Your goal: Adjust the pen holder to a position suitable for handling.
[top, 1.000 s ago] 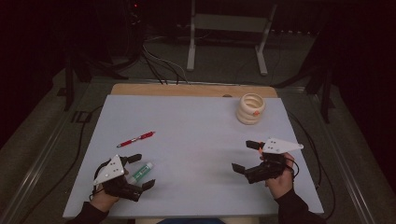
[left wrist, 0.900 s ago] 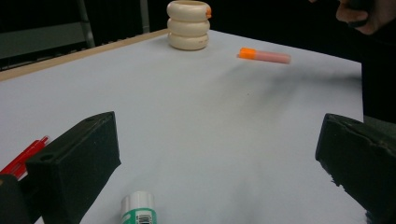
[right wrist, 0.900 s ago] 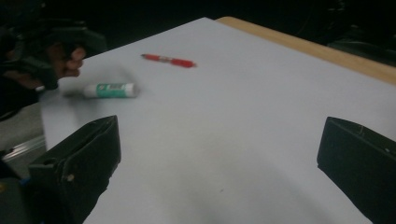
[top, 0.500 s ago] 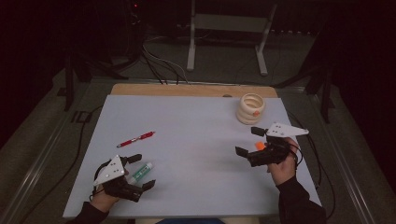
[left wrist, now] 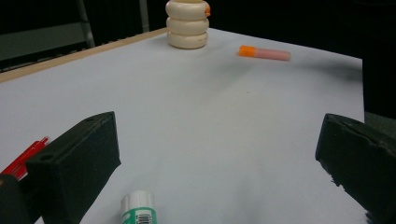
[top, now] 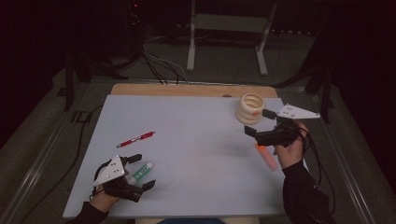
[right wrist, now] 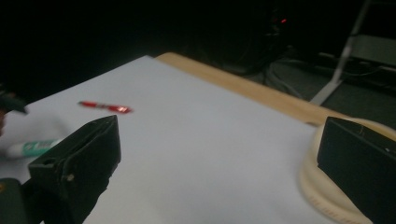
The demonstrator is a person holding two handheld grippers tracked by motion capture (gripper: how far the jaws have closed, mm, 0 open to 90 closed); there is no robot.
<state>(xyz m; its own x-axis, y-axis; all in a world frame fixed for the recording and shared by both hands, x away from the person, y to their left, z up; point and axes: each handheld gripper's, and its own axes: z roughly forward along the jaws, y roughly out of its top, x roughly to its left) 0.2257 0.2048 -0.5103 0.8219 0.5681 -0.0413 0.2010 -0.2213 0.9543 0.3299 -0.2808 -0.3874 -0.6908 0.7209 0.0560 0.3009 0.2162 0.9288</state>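
While my right gripper (top: 256, 122) is hovering by the ring stack (top: 250, 108) near the table's (top: 196, 140) far right corner, fingers wide, my left gripper (top: 140, 171), fingers wide too, is straddling the green-white tube (top: 140, 172) at the near left edge.

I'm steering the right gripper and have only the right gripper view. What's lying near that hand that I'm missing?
Observer: An orange marker lies flat on the table beside the right hand, nearer the person than the open right gripper.
Operator: Does it touch the cream ring stack?
Observer: No, the cream ring stack stands apart from it, farther up the table.
Operator: And the left gripper?
Observer: The left gripper is open, with the green-and-white tube lying between its jaws.
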